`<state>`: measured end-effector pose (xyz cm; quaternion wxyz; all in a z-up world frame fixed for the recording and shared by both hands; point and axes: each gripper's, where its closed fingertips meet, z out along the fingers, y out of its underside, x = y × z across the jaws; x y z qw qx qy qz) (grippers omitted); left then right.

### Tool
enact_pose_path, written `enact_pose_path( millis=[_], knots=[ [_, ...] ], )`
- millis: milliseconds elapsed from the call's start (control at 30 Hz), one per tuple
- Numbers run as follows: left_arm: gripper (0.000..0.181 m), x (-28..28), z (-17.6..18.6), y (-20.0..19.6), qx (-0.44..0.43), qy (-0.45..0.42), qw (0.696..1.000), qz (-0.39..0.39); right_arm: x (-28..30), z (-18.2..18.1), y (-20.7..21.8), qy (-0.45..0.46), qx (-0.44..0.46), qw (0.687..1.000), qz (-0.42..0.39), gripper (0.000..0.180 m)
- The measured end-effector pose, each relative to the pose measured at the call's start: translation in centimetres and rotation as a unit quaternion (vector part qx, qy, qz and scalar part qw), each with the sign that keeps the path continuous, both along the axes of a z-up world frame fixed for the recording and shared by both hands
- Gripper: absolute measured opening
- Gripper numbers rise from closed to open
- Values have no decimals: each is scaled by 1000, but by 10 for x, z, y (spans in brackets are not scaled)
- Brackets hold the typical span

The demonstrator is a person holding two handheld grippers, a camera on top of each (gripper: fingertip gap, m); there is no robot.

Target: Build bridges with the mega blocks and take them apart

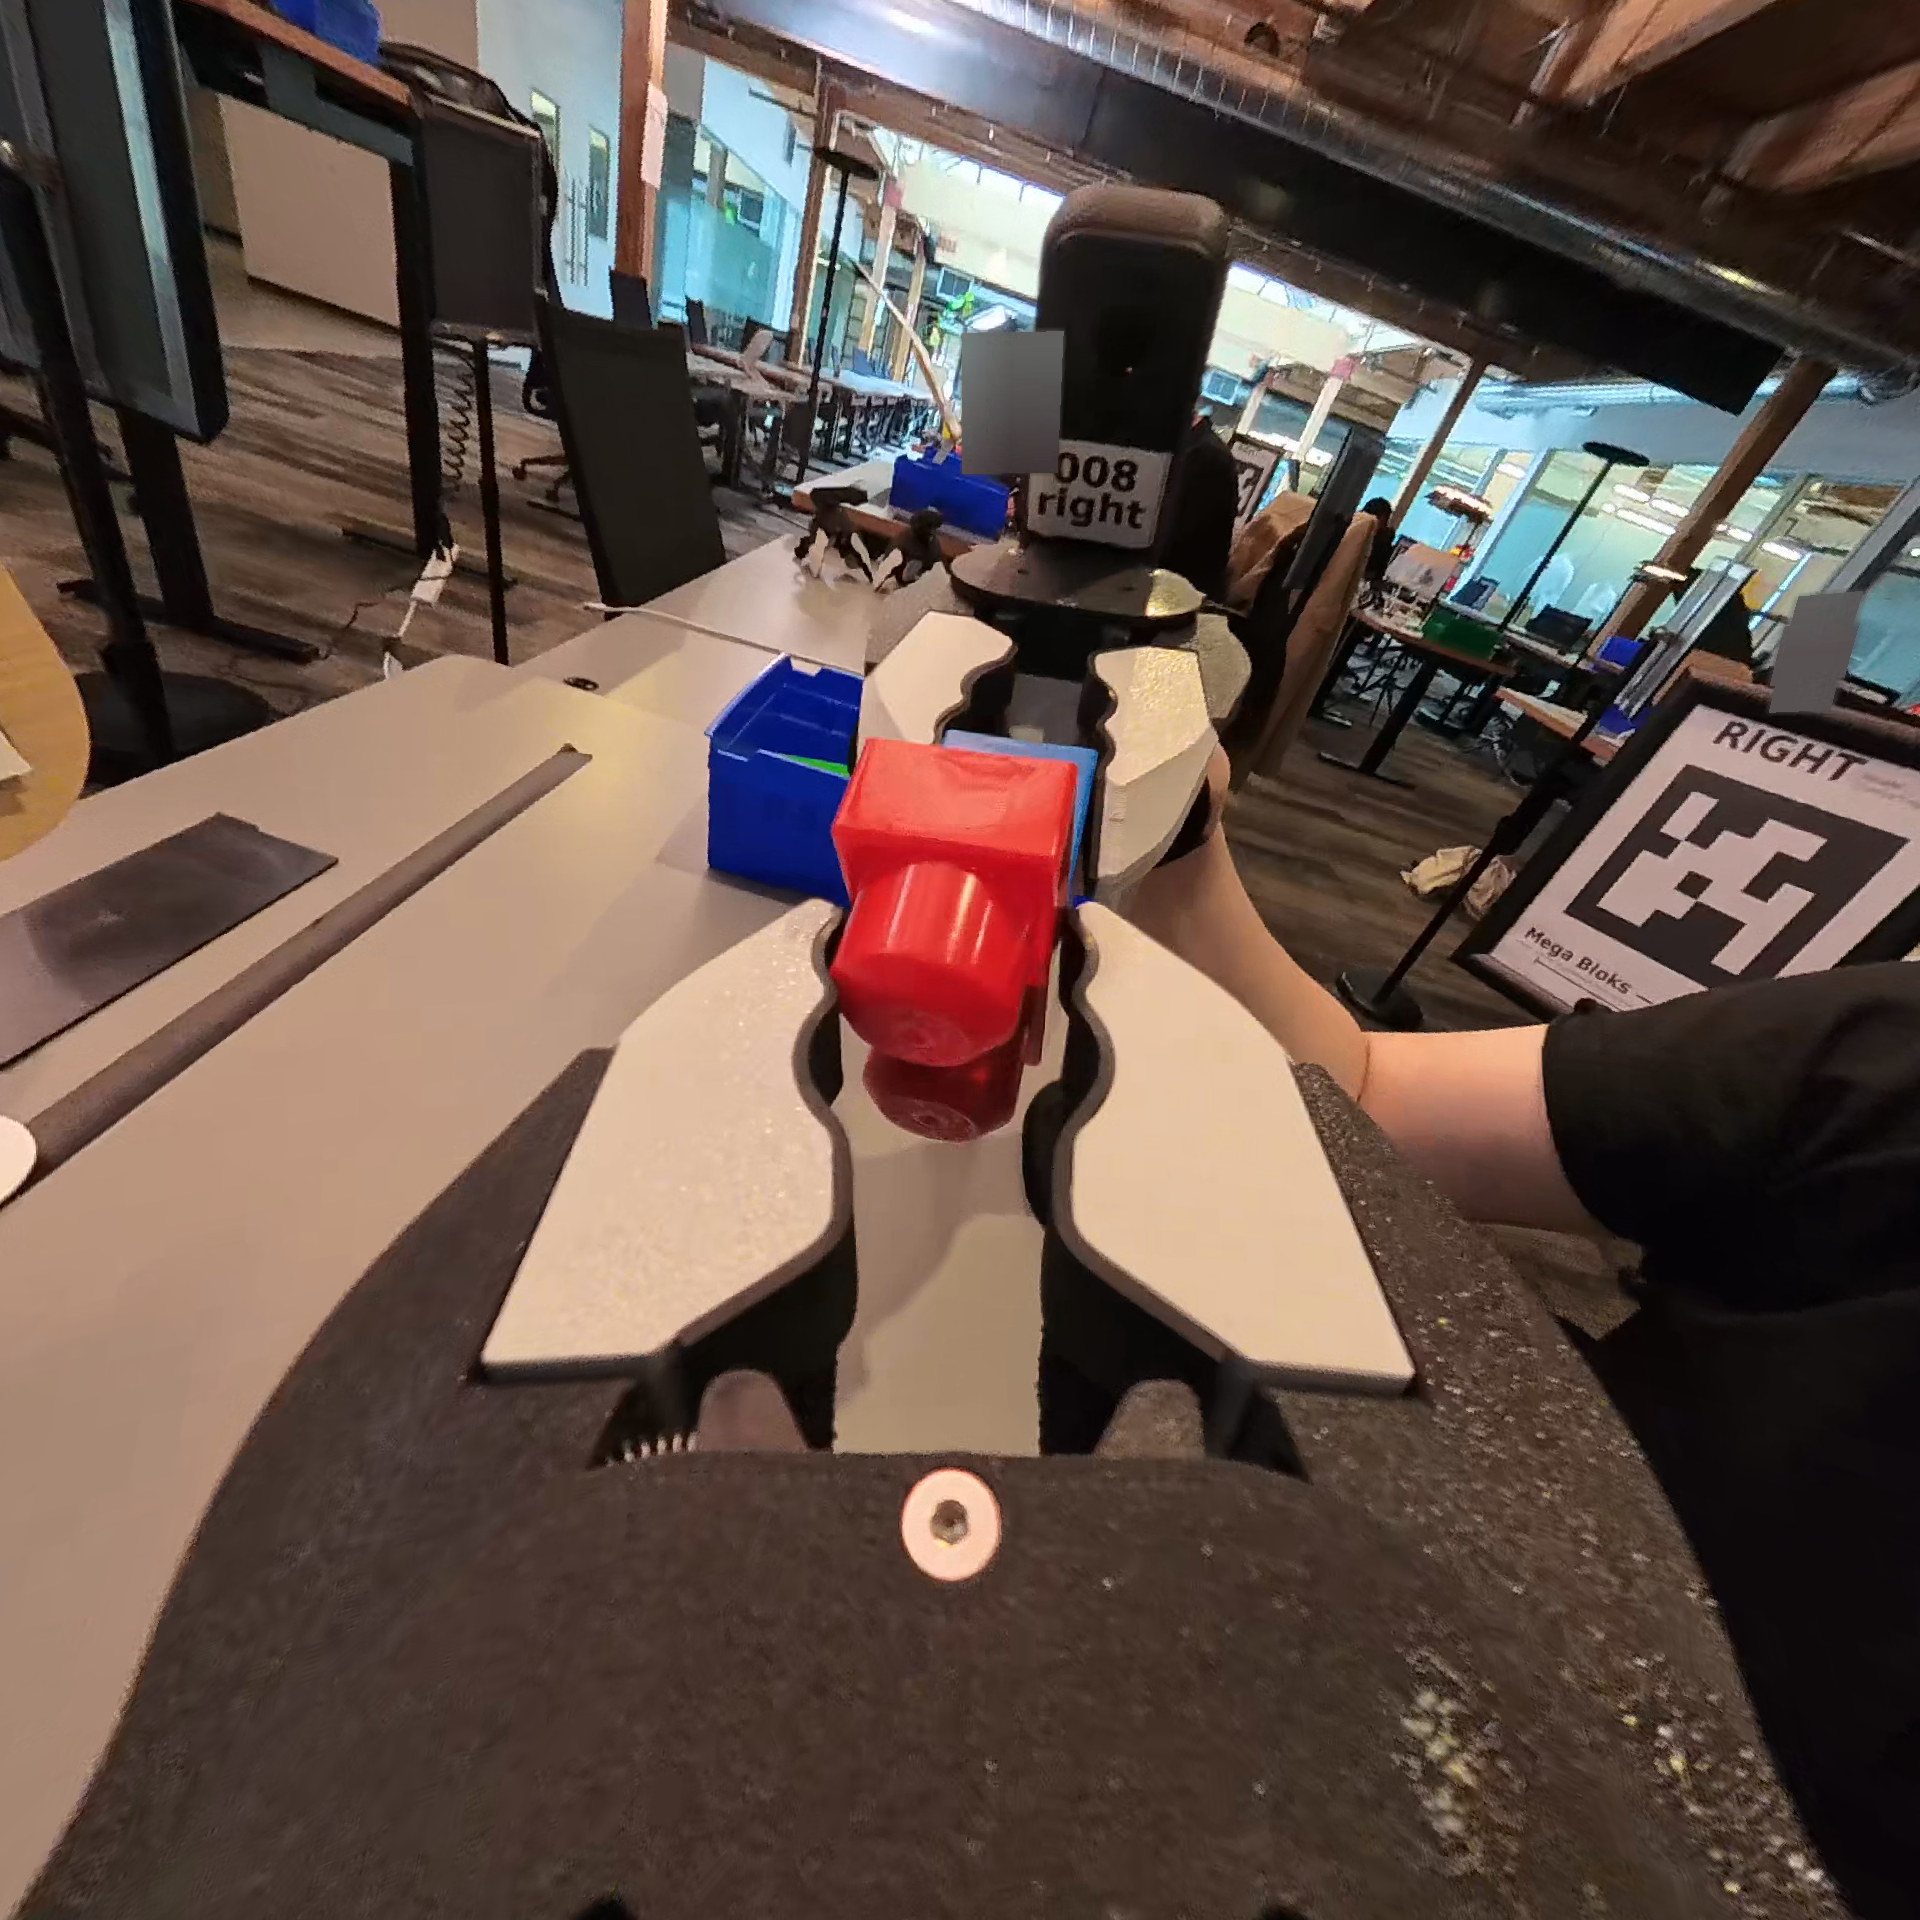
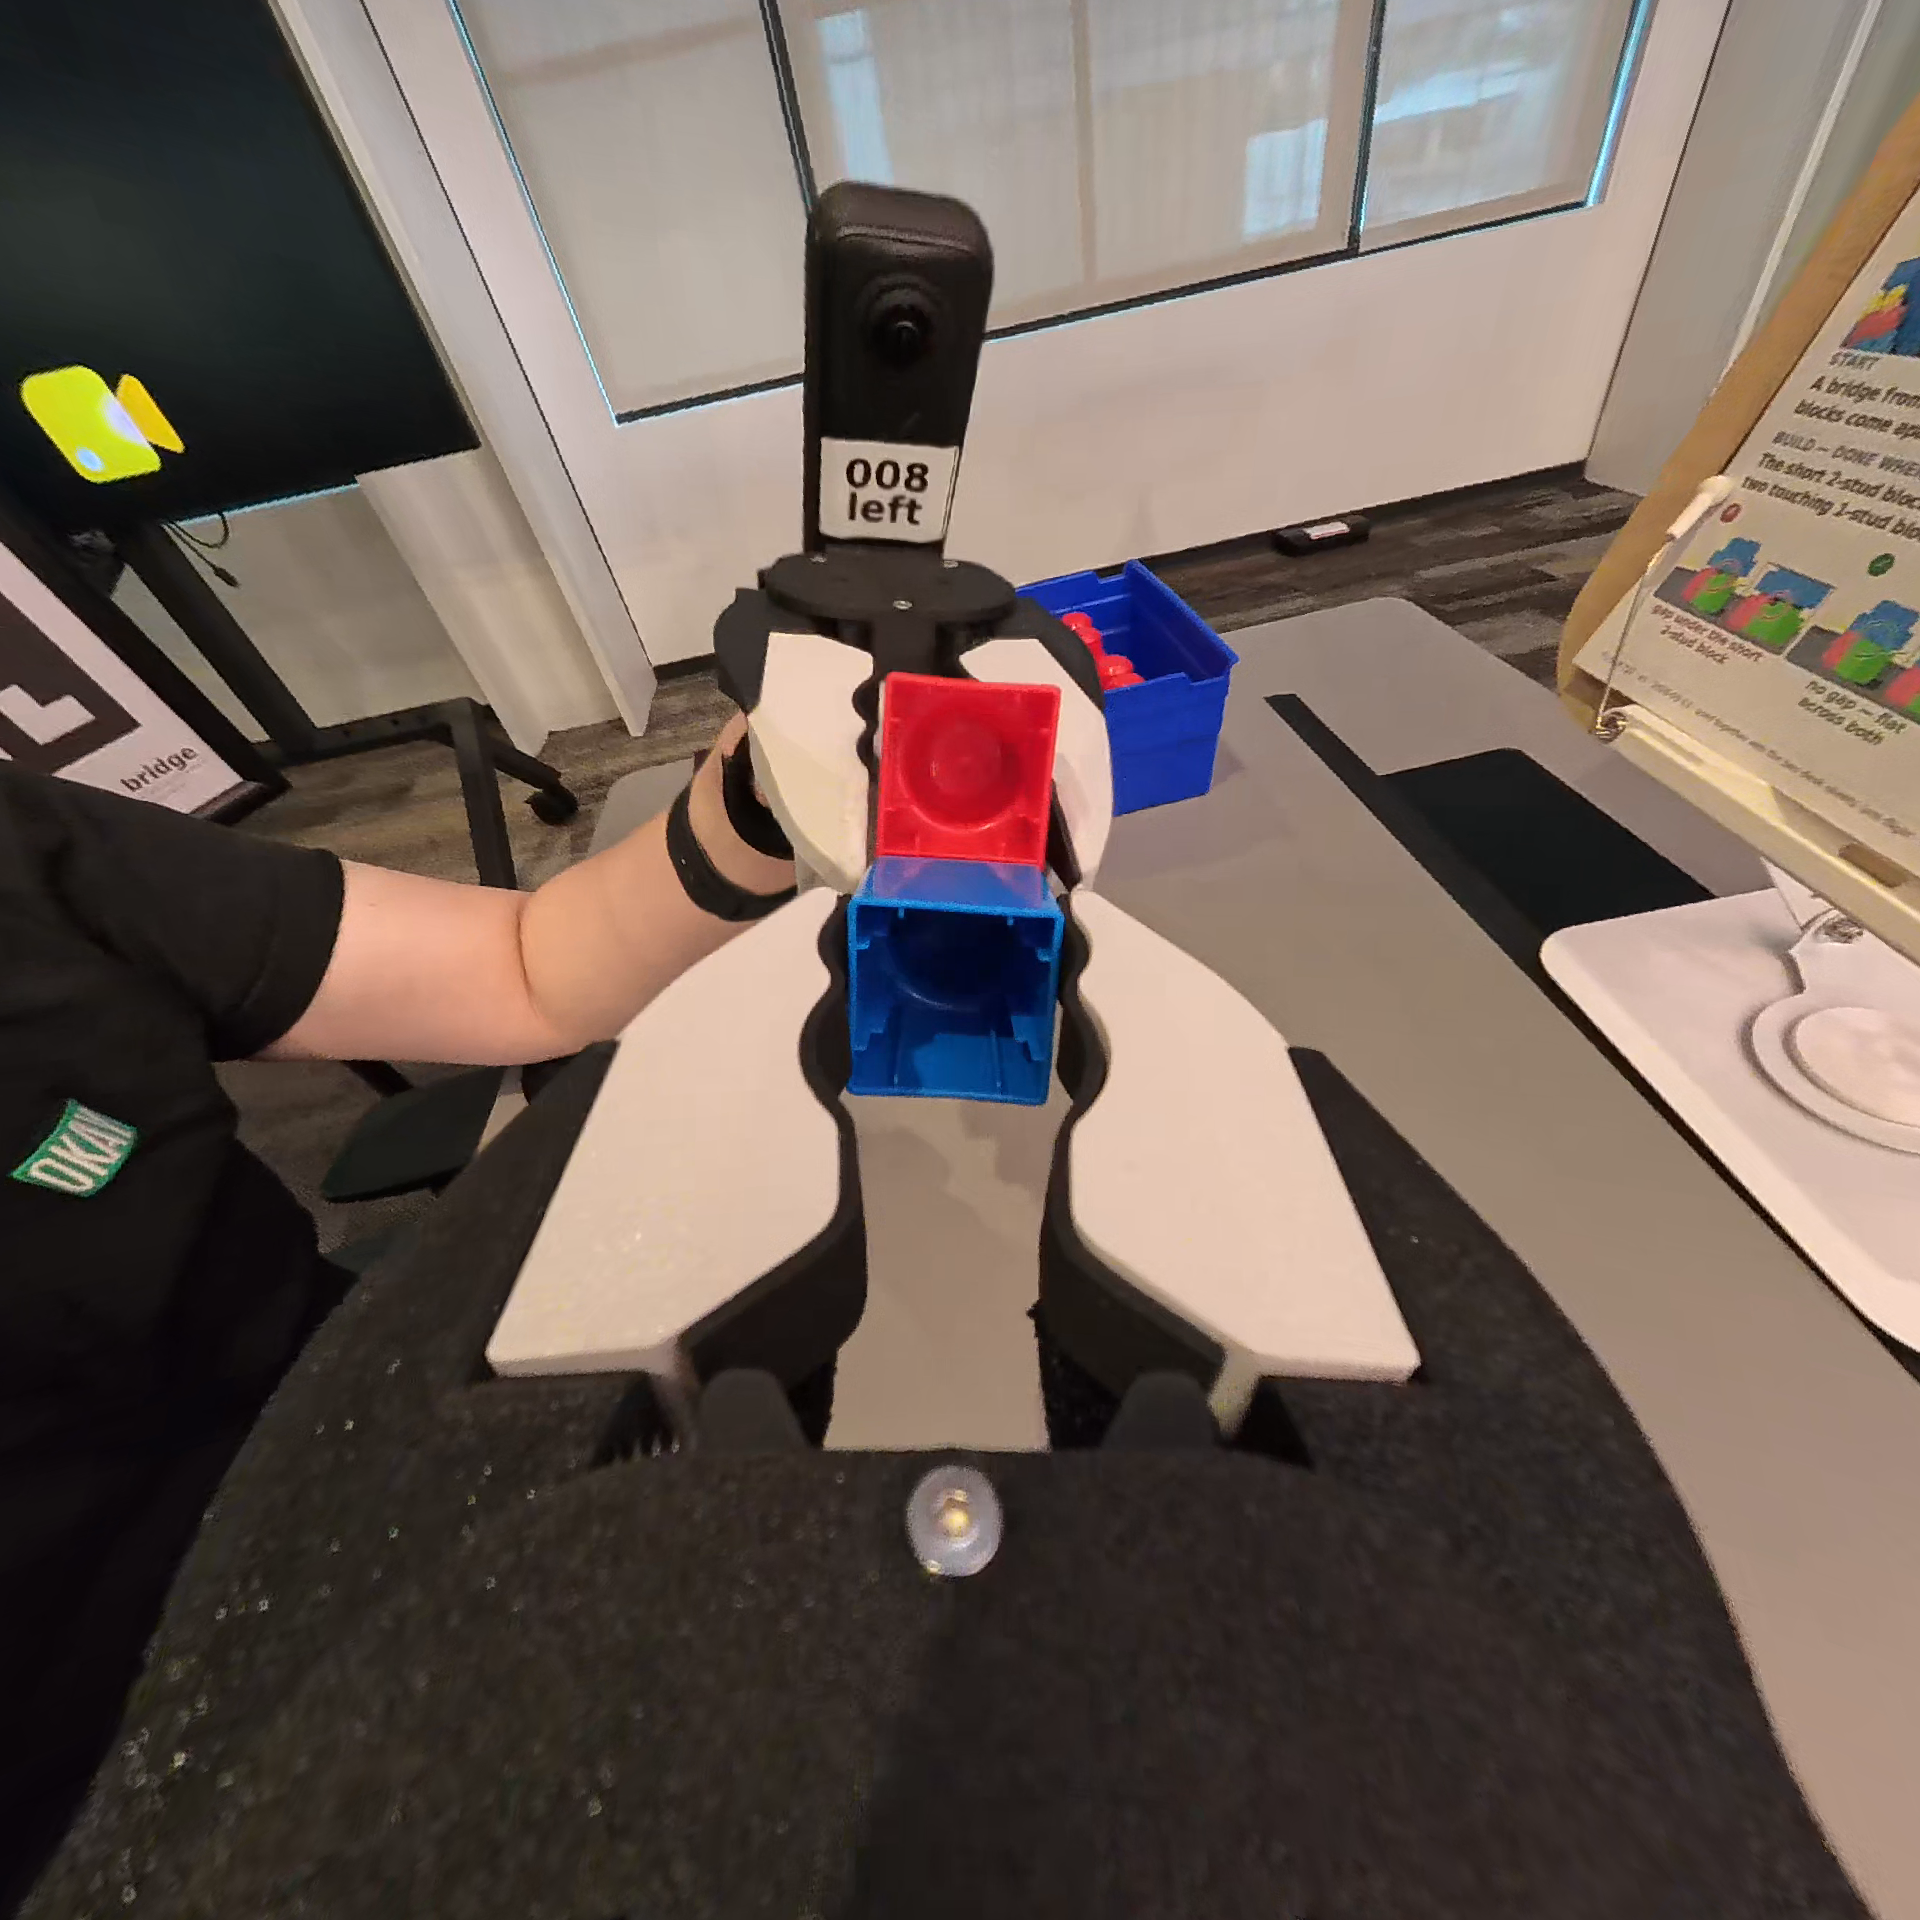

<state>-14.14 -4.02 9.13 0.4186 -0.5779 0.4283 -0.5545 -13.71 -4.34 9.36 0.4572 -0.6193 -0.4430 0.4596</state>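
My grey table (image 1: 312, 1091) lies under everything, and above it my two tongs meet nose to nose. My left gripper (image 1: 948, 997) is clamped on the red block (image 1: 951, 914), its stud pointing back at my camera. My right gripper (image 2: 954, 997) is clamped on the blue block (image 2: 951, 1003), its hollow underside toward the lens. The two blocks touch side by side, red at twelve o'clock of blue in the right wrist view.

I judge both light, rigid, hollow plastic with slick walls; flat opposite sides are the place to pinch, never the round stud.

The left wrist view alone shows the stud and a blue bin (image 1: 779, 790) at ten o'clock; there the blue block is only a sliver behind red. The right wrist view alone shows both open undersides, a bin holding red pieces (image 2: 1143, 686) at one o'clock, and an instruction card (image 2: 1766, 540) at two o'clock.
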Motion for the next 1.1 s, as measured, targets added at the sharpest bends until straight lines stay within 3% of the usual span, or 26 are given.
enact_pose_path(
  millis=[1100],
  knots=[
    [34,2,3,-20,14,21,999,-46,10,10,-17,-40,29,999,16,35]
  ],
)
